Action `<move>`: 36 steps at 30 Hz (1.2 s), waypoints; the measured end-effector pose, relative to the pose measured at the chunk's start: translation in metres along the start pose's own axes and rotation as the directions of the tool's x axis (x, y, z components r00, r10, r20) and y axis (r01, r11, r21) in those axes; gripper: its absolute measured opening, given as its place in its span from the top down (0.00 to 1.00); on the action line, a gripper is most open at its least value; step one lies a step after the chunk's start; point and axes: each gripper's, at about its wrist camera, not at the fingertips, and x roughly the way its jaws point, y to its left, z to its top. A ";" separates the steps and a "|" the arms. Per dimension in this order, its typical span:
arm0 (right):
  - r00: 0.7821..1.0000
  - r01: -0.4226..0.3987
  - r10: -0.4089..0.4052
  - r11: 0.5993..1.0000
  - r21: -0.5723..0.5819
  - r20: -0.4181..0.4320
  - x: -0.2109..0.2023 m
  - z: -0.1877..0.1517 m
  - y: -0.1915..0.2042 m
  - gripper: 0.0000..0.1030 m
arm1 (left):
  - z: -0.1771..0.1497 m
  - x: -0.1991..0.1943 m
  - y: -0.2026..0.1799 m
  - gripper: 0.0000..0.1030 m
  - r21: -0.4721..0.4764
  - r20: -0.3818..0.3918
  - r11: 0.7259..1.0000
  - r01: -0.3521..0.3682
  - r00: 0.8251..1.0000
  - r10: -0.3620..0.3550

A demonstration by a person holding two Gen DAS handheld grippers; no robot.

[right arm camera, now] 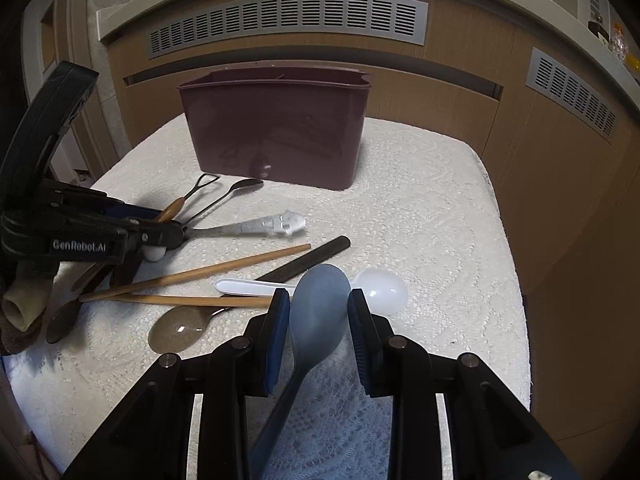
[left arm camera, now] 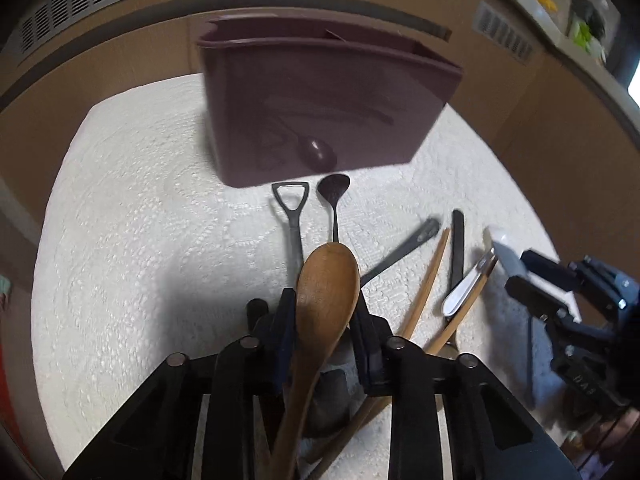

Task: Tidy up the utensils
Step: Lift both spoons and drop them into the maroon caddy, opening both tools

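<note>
My left gripper (left arm camera: pixel 322 312) is shut on a wooden spoon (left arm camera: pixel 324 292), bowl pointing forward, held above the white cloth; it shows at the left of the right wrist view (right arm camera: pixel 160 236). My right gripper (right arm camera: pixel 318 312) is shut on a blue plastic spoon (right arm camera: pixel 320 308), and it shows at the right of the left wrist view (left arm camera: pixel 516 272). A maroon utensil holder (left arm camera: pixel 320 112) (right arm camera: pixel 276 128) stands upright at the far side of the cloth. Loose utensils lie between: wooden chopsticks (right arm camera: pixel 200 276), a white plastic spoon (right arm camera: pixel 380 290), a black handle (right arm camera: pixel 312 258), a dark metal spoon (left arm camera: pixel 334 196).
The utensils lie on a white textured cloth (right arm camera: pixel 420 220) over a small table with edges close on all sides. A clear plastic utensil (right arm camera: pixel 260 226) and a clear brown spoon (right arm camera: pixel 180 328) lie near the left gripper. Brown cabinets with vents (right arm camera: pixel 288 20) stand behind.
</note>
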 end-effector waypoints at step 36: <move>0.996 0.036 -0.025 0.991 0.127 -0.087 0.018 0.016 -0.006 0.48 | -0.033 -0.130 -0.005 0.92 -0.176 0.405 0.984 0.029 0.913 0.046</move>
